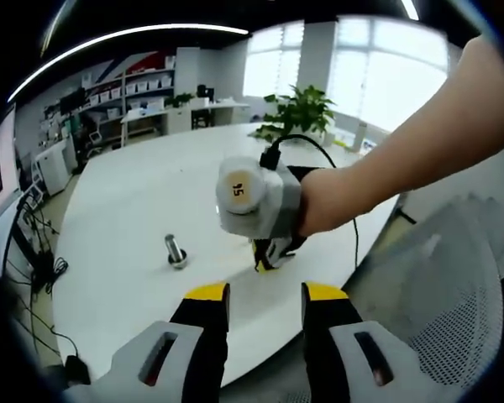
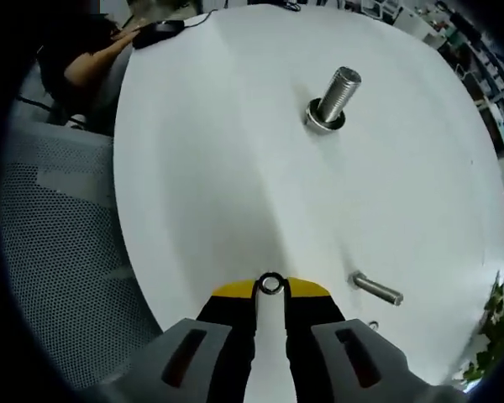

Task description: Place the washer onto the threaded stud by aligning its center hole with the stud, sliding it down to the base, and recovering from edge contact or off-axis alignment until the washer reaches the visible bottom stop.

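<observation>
White round table (image 2: 235,168), bright office behind. Right gripper (image 2: 271,290) pinching washer (image 2: 270,284); threaded stud (image 2: 334,99) upright, well apart. Left gripper (image 1: 265,295) jaws spread, holding nothing.

Smooth, matt white bench (image 2: 202,151), faintly sheened under the ceiling lights. Bright brushed metal on the upright threaded stud (image 2: 336,96), fine ridges of thread along its shank, glossier at the flat top. Same bare steel on the small bolt (image 2: 376,289) lying on its side near the right hand-held gripper (image 2: 271,290). Thin dark metal washer (image 2: 270,284), dull sheen, pinched between yellow-tipped black jaws, seemingly hard plastic. Matt grey plastic shells behind both jaw pairs, left hand-held gripper (image 1: 265,298) alike. Open-weave grey mesh cloth on the chair back (image 2: 67,243)
</observation>
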`<move>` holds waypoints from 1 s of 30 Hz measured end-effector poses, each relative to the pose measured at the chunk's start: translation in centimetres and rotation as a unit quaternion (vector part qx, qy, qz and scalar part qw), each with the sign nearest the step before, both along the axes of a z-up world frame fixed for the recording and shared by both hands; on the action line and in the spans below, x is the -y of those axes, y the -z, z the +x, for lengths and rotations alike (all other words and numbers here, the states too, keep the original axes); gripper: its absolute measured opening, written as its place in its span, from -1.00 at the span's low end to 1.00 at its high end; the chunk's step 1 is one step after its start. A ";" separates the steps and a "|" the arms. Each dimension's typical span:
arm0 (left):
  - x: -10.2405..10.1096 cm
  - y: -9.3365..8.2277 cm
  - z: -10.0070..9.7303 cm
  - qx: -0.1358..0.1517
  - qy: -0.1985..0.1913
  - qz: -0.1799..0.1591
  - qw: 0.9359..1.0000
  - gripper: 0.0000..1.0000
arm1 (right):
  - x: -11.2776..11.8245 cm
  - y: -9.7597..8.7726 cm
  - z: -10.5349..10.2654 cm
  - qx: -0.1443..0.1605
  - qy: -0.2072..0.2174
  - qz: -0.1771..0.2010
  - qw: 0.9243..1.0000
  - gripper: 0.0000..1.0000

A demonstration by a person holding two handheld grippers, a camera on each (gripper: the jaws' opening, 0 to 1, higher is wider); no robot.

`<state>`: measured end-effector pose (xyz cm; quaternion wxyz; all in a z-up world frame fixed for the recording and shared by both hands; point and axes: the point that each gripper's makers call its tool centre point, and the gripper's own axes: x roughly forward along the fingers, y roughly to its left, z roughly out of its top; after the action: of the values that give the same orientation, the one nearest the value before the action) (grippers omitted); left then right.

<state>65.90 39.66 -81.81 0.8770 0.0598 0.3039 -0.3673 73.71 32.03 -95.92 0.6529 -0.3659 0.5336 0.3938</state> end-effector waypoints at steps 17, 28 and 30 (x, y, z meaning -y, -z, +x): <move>-0.1 -0.2 0.1 0.004 -0.003 -0.001 1.000 -0.36 | 4.4 -4.3 3.3 0.049 0.071 0.034 0.996 -0.74; -0.2 -0.1 0.2 0.005 -0.005 0.004 1.000 -0.37 | 4.8 -5.7 5.3 0.075 0.083 0.051 0.992 -0.74; -0.3 0.0 0.2 0.005 -0.006 0.006 1.000 -0.37 | 4.5 -5.9 5.8 0.079 0.087 0.058 0.991 -0.74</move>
<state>66.14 39.98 -81.76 0.8804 0.0647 0.3019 -0.3599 79.52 27.52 -90.07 0.7450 -0.3094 0.4863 0.3358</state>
